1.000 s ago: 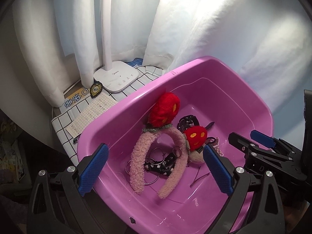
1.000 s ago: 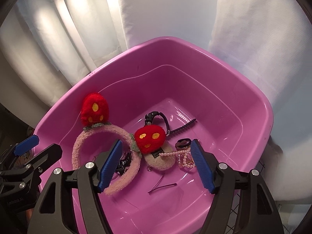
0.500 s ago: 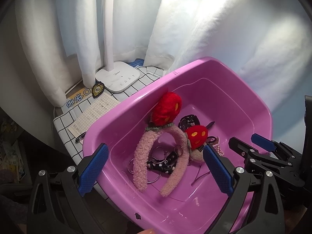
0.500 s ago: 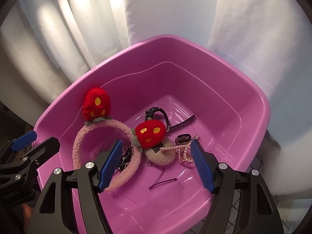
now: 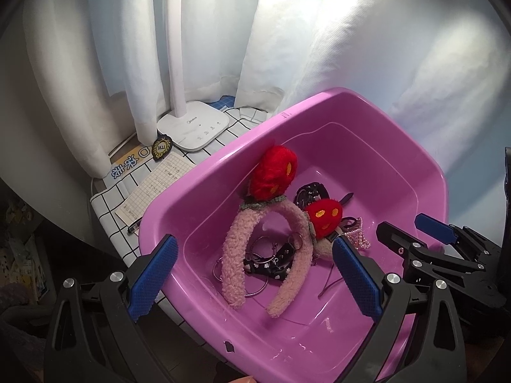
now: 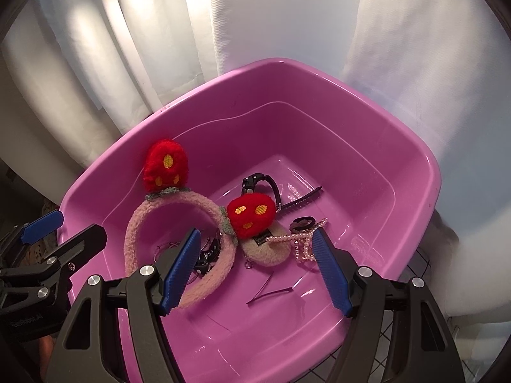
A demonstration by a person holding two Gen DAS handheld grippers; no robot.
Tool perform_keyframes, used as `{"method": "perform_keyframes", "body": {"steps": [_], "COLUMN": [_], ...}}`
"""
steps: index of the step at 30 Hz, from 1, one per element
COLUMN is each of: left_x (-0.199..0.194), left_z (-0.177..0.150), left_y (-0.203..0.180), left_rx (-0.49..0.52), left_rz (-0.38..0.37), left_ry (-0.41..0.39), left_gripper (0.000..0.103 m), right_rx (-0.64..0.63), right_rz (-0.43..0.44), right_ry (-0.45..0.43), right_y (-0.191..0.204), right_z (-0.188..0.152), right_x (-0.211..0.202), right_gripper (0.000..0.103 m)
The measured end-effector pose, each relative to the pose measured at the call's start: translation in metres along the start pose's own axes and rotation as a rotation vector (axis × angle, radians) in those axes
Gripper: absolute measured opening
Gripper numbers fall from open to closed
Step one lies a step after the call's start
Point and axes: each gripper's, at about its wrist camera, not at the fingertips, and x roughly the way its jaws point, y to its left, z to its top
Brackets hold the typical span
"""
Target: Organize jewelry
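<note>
A purple plastic basin (image 5: 345,92) (image 6: 287,61) holds the jewelry. Inside lies a pink fluffy headband (image 5: 233,255) (image 6: 134,233) with two red plush ears. Beside and under it are a black watch (image 5: 309,191) (image 6: 255,180), a pink pearl bracelet (image 6: 300,239), a black hair clip (image 6: 303,199), a thin hairpin (image 6: 271,293), metal rings (image 5: 220,271) and a black studded strap (image 5: 271,263). My left gripper (image 5: 254,245) hovers open over the basin's near left side. My right gripper (image 6: 255,234) hovers open above the headband's right end and the bracelet, touching nothing.
The basin rests on a white cloth with a black grid (image 5: 108,210) and overhangs its edge. Left of it stand a white lamp base (image 5: 194,127), a sheet of squared paper (image 5: 156,185), a black badge (image 5: 161,148) and a pen (image 5: 134,226). White curtains hang close behind.
Hardly anything: the basin and its contents sit slightly further right in both views. Both grippers keep the same opening and stay above the basin.
</note>
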Motion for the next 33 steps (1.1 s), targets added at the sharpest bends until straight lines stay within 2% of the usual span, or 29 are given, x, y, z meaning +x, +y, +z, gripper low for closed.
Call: {"method": "perform_keyframes", "body": {"steps": [16,24,29,33], "left_x": [-0.003,-0.0053,-0.0012,-0.0023], "left_z": [-0.0047,-0.0077,-0.0061,-0.0066], "left_y": [-0.0021,-0.0051,-0.0044,-0.0023], "left_rx": [0.016,0.034,0.021,0.014], "left_rz": [-0.002,-0.033,0.003,0.02], "left_ry": [0.007,-0.005,0.026,0.018], "left_gripper": [0.096,0.096,0.096,0.096], "right_rx": [-0.003,0.002,0.005,0.002], "right_rz": [-0.003,-0.004,0.0,0.001], "right_ry": [-0.005,-0.007,-0.009,-0.011], "right_y": [0.0049,0.0065,0.0051,0.0025], "right_z": [-0.0053,-0.0064,-0.0069,-0.007], "right_x": [-0.004,-0.0053,-0.0067,-0.007], "right_gripper": [0.069,0.069,0.069,0.069]}}
